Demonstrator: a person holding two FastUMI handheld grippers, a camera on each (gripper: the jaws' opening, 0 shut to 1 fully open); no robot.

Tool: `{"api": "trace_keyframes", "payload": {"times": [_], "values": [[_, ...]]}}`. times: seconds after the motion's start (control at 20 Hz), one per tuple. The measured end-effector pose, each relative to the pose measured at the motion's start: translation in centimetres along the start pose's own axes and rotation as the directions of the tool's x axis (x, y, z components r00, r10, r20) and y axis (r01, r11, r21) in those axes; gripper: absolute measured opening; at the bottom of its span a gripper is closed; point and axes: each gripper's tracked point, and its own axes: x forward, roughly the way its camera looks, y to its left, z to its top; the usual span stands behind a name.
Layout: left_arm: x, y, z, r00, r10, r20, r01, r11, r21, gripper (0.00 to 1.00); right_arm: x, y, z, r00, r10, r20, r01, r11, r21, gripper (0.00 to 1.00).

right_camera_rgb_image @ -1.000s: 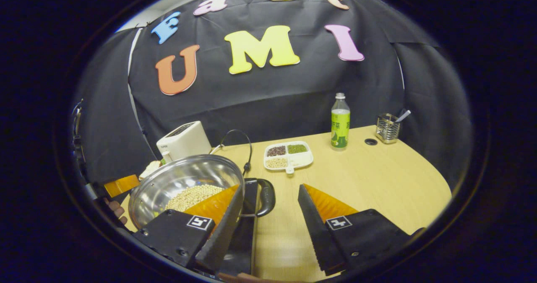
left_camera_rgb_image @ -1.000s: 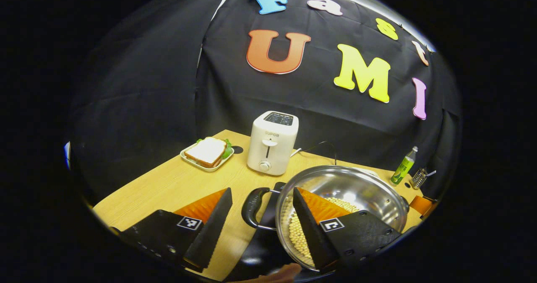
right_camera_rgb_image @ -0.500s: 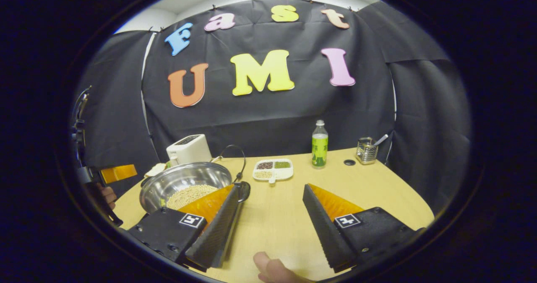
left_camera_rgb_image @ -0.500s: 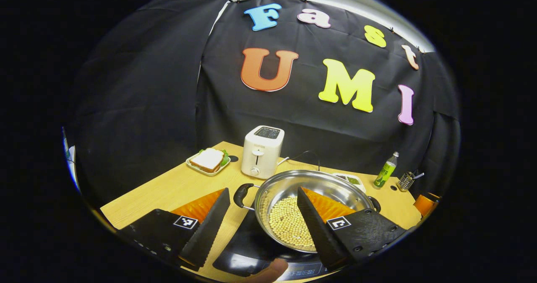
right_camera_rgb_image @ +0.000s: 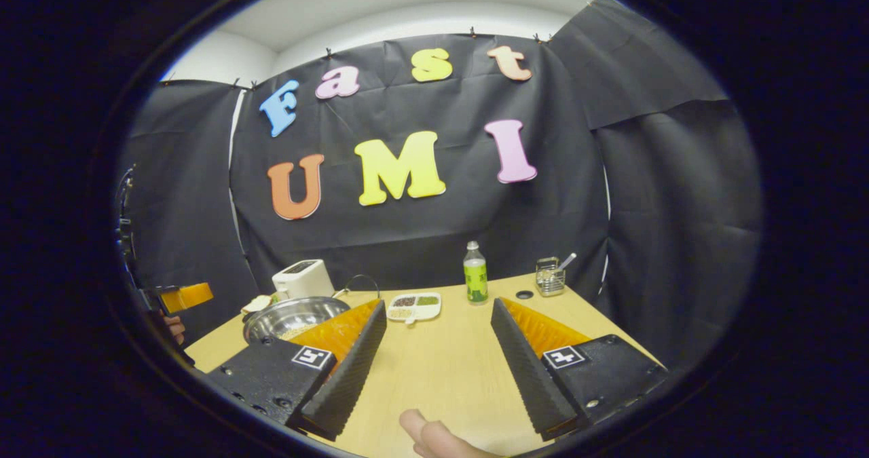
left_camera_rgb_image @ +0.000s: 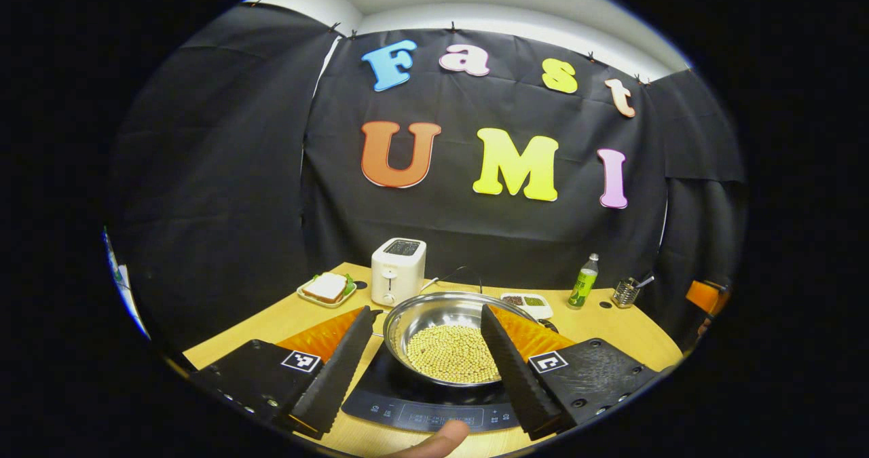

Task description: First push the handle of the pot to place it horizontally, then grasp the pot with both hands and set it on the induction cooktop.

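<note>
Pot [left_camera_rgb_image: 448, 339] of beans sat on induction cooktop [left_camera_rgb_image: 400, 404], on worktop [right_camera_rgb_image: 441, 370]. Left claw [left_camera_rgb_image: 421, 370] spread apart, holding nothing; right claw [right_camera_rgb_image: 438, 370] likewise apart, clear of pot.

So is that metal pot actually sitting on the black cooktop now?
Touching. In the left gripper view, the pot of beans rests flat on the induction cooktop, no gap under its base. The left gripper is open, holding nothing.

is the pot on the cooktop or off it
On it: the pot sits level on the induction cooktop, both grippers open and clear.
</note>
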Motion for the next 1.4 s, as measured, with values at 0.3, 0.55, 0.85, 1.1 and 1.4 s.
{"api": "trace_keyframes", "payload": {"times": [0.3,0.55,0.85,1.1,1.4], "values": [[-5.5,-5.1,3.1,0.994,-0.074,0.084,0.067,0.994,0.088,0.95,-6.0,-1.6,4.0,0.996,0.001,0.089,0.007,0.996,-0.087,0.95],[-10.7,-6.7,5.7,0.98,-0.078,0.184,0.057,0.991,0.121,0.98,-12.6,-3.6,7.8,0.973,-0.041,0.227,0.072,0.989,-0.13,0.96],[-15.0,-7.7,8.0,0.952,-0.101,0.288,0.083,0.994,0.076,0.98,-16.9,-6.9,9.3,0.944,-0.073,0.323,0.117,0.986,-0.117,0.98],[-15.7,-7.4,7.8,0.949,-0.079,0.305,0.047,0.993,0.11,0.97,-16.7,-7.4,8.9,0.932,-0.064,0.357,0.105,0.99,-0.097,0.96],[-15.2,-8.4,7.9,0.943,-0.096,0.318,0.067,0.993,0.1,0.97,-15.3,-7.5,7.7,0.941,-0.029,0.339,0.073,0.99,-0.118,0.95]]}}
